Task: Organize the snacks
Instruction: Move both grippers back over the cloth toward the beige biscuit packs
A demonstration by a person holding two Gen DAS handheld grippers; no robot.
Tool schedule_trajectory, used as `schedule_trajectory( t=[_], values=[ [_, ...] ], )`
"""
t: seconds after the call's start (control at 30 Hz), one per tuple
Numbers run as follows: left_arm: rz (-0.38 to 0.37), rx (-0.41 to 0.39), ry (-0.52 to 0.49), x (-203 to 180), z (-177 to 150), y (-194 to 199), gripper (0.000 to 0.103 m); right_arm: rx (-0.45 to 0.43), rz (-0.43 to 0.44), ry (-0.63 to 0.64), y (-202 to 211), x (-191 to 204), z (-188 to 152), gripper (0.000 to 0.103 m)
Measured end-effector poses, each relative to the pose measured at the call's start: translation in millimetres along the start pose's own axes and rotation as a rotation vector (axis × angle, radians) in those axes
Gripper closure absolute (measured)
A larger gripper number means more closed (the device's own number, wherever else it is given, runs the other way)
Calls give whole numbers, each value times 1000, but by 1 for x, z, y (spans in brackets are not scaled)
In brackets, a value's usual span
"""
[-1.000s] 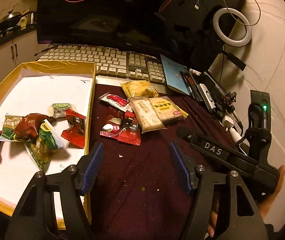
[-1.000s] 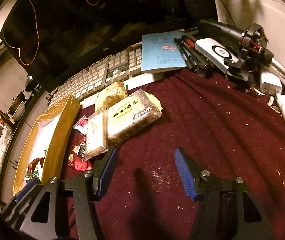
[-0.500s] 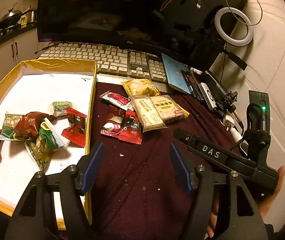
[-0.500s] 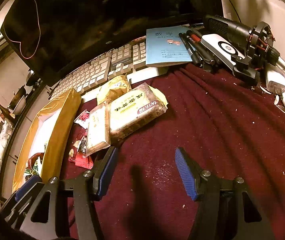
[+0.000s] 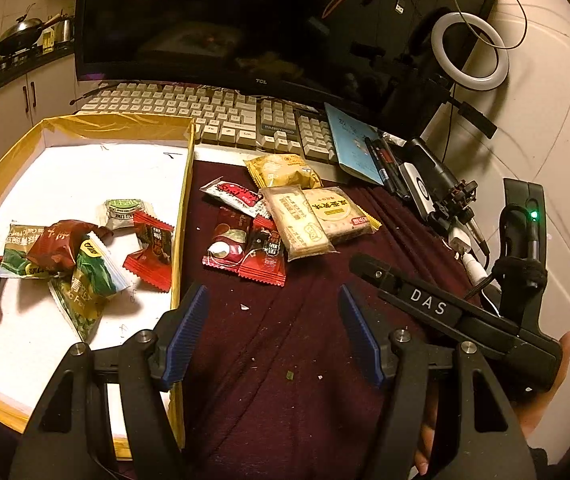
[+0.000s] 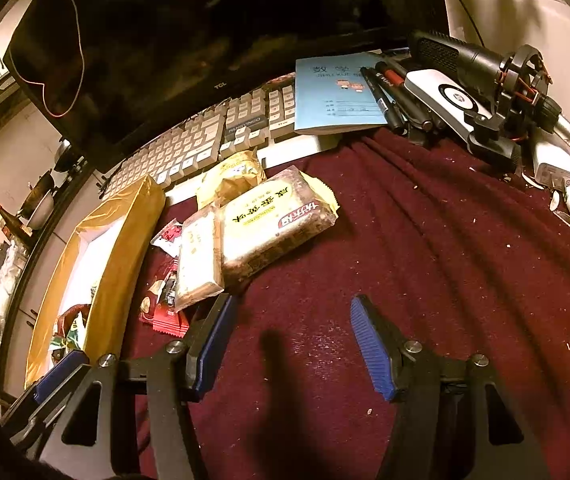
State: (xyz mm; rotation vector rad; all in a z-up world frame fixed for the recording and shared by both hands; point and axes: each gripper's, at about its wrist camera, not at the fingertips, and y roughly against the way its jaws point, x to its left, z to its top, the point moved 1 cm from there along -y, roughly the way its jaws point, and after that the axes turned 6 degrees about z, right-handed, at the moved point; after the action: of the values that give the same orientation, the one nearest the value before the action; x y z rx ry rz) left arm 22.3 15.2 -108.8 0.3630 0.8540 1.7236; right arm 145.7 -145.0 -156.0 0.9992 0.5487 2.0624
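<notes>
Both sets of tongs gape empty; left gripper (image 5: 271, 330) should pinch the red sawtooth-edged sachet (image 5: 263, 258) by its crimped edge, then into the yellow-rimmed white tray (image 5: 181, 216).

Left tool (image 5: 271, 336) open over cloth (image 5: 285, 380); snacks (image 5: 285, 220) beside tray (image 5: 183, 216).

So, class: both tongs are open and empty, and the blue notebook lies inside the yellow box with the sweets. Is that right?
Not quite. The notebook lies beside the keyboard, outside the box, as the right wrist view shows. Both tongs are open and empty.
</notes>
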Motion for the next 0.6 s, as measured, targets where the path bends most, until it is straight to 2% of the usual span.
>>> schedule_trajectory(
  t=[0.6],
  values=[
    [-2, 10, -9, -3, 0, -2, 37, -9, 22, -1, 3, 0, 0, 41]
  ],
)
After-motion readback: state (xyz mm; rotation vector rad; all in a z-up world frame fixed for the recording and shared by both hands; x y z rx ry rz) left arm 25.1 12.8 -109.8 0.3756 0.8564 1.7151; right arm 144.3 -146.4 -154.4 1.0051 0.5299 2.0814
